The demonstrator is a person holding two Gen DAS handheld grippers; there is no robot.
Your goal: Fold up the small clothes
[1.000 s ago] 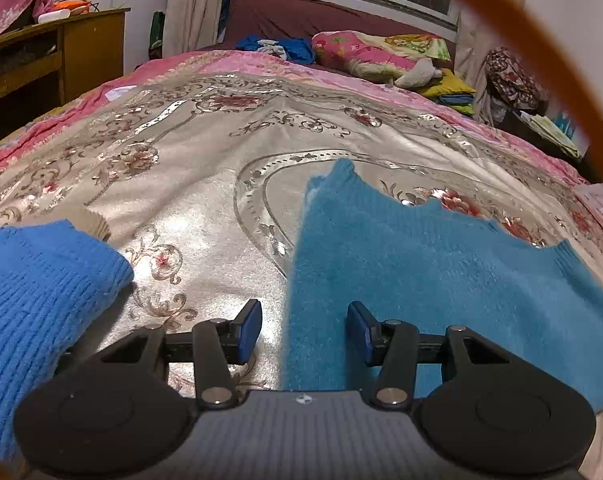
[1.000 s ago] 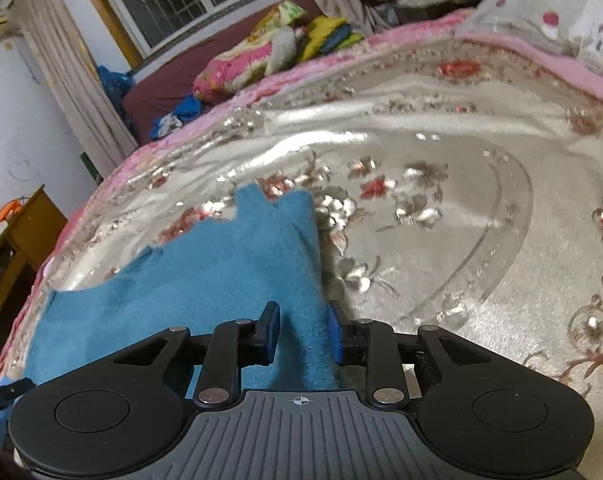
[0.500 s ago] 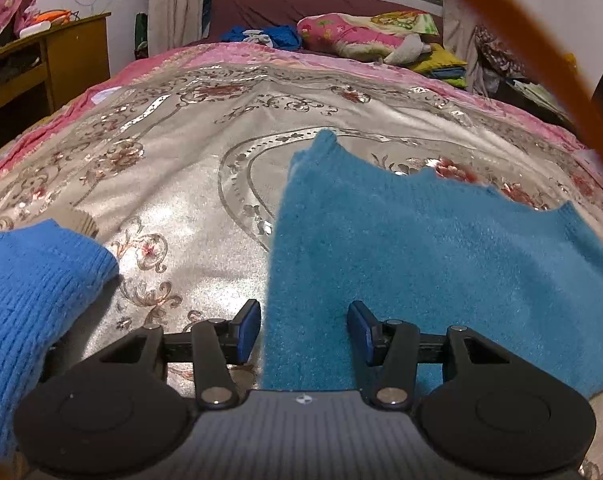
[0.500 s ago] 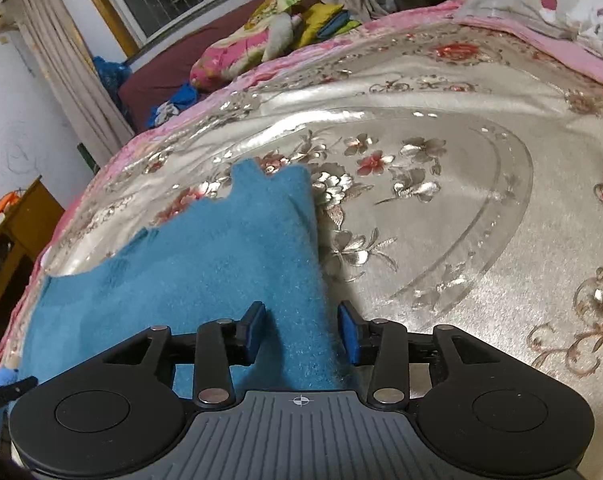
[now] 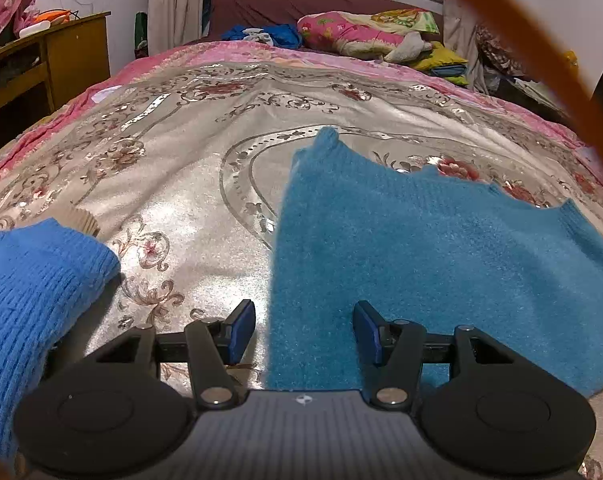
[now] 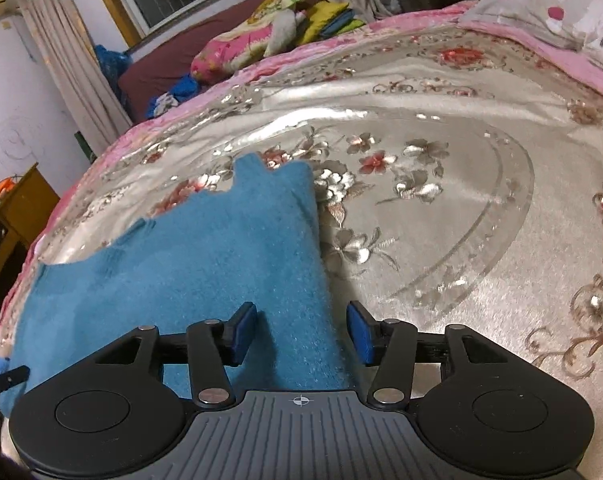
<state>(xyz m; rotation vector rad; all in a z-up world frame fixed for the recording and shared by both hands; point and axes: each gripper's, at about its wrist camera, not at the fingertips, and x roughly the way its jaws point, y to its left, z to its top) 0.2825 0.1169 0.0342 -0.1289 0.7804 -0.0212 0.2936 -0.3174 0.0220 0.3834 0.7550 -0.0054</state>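
Now that the right gripper [image 6: 301,330] has let go, both stand wide over the sweater [image 5: 421,248]. The left gripper [image 5: 304,332] straddles its edge, so that fold looks finished.

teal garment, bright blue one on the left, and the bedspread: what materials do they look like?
Teal garment: fuzzy knit, likely brushed wool or acrylic; matte nap, ribbed edge.
Bright blue garment: chunkier rib knit, with clear vertical ridges.
Bedspread: smooth satin-like synthetic, probably, with glossy glare patches and floral patterning, embroidered or woven.
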